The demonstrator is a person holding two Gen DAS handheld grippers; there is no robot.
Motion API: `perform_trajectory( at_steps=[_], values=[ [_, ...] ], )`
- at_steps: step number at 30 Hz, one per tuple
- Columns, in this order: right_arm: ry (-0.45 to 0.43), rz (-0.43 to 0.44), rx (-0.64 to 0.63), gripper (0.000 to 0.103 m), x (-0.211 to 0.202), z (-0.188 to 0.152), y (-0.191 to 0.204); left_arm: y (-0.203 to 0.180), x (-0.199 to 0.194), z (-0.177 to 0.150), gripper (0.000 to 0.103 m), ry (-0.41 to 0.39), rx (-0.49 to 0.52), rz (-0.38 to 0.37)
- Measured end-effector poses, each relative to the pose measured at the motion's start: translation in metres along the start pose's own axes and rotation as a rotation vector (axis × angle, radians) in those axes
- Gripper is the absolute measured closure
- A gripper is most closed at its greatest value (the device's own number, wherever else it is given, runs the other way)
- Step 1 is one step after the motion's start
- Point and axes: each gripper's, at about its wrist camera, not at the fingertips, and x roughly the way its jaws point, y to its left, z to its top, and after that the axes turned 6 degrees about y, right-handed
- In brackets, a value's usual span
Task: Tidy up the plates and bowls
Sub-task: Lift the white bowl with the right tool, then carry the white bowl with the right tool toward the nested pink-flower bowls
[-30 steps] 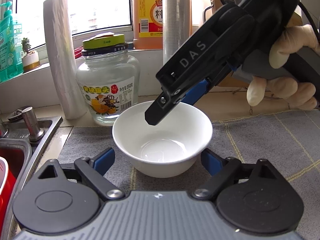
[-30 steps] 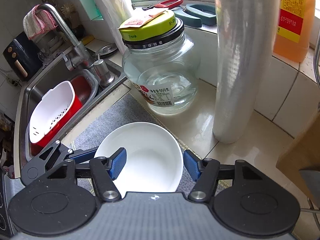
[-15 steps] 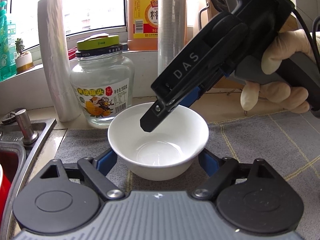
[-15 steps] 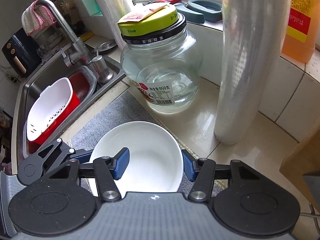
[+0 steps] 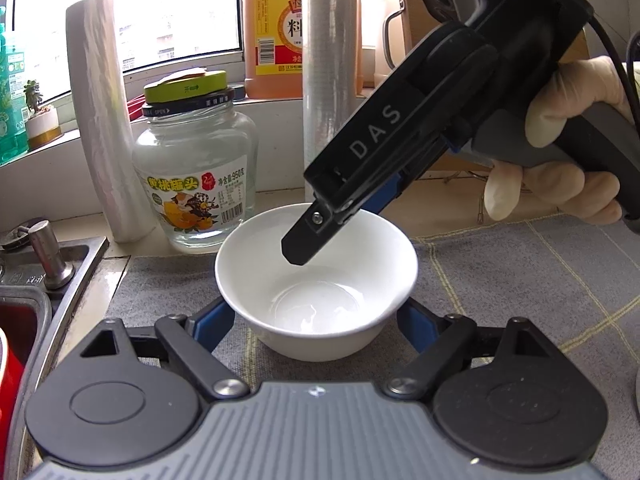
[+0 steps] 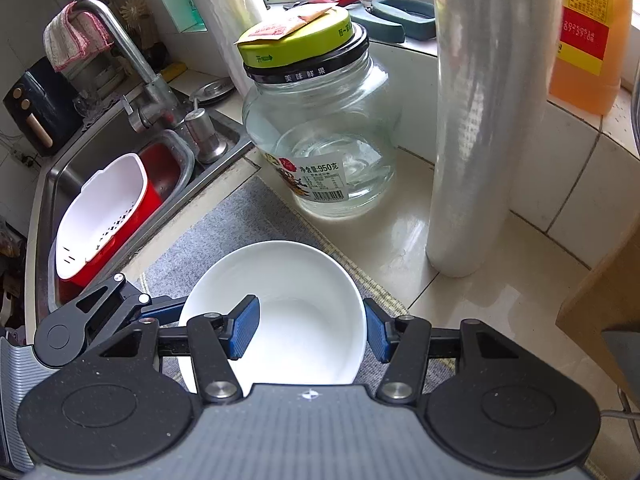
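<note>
**Item:** white bowl (image 5: 360, 256), empty, upright on the grey mat (image 5: 520, 280), just in front of the glass jar (image 5: 196, 184) and not touching it.

**Left gripper** (image 5: 316, 320): on the side of the bowl away from the jar. Its fingers are spread wide, one blue pad (image 5: 212, 320) at each flank of the bowl's lower wall. Whether the pads touch the porcelain cannot be told.

**Right gripper** (image 6: 310, 328): angled down over the bowl from the side opposite the sink (image 6: 80, 168). Its fingers are parted across the rim, one pad inside the hollow and the other just outside the wall. Nothing is pinched yet, and a clear gap shows between the inner pad and the wall.

**Change over the last second:**
- The left gripper has advanced toward the jar, so the bowl now sits deeper between its fingers.
- The right gripper has dropped lower and its gap has narrowed a little.
- The bowl itself has not shifted from its spot by the jar.

**Meaning for the task:** a judgement only. The approach looks finished and a grasp is about to begin, probably a rim pinch by the right gripper with the left steadying. The bowl is not yet lifted, so sorting it has not started.

**Also present:**
- A cling-film roll (image 6: 480, 120) stands beside the jar.
- Glazed porcelain is slick, so a shallow pinch may slip
</note>
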Motion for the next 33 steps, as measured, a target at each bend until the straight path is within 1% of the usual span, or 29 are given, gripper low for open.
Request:
perform_trajectory(
  at_steps=[9,20,23,30,33],
  values=[
    [-0.005,0.004,0.009,0.042,-0.021,-0.02,0.005,-0.016,-0.021,0.001,0.015,0.007,0.047,-0.014],
    [-0.052,-0.004,-0.028,0.042,-0.071,-0.059,0.028,-0.045,-0.059,-0.003,0.015,0.0,0.096,-0.035],
    [-0.061,-0.024,-0.045,0.042,-0.082,-0.072,0.035,-0.053,-0.068,-0.004,0.015,-0.006,0.107,-0.05],
    [-0.078,-0.023,-0.006,0.041,-0.099,-0.103,0.035,-0.073,-0.084,-0.009,0.015,0.006,0.148,-0.086],
    [-0.088,-0.037,0.003,0.041,-0.107,-0.116,0.035,-0.081,-0.09,-0.009,0.015,0.007,0.163,-0.105]
  ],
)
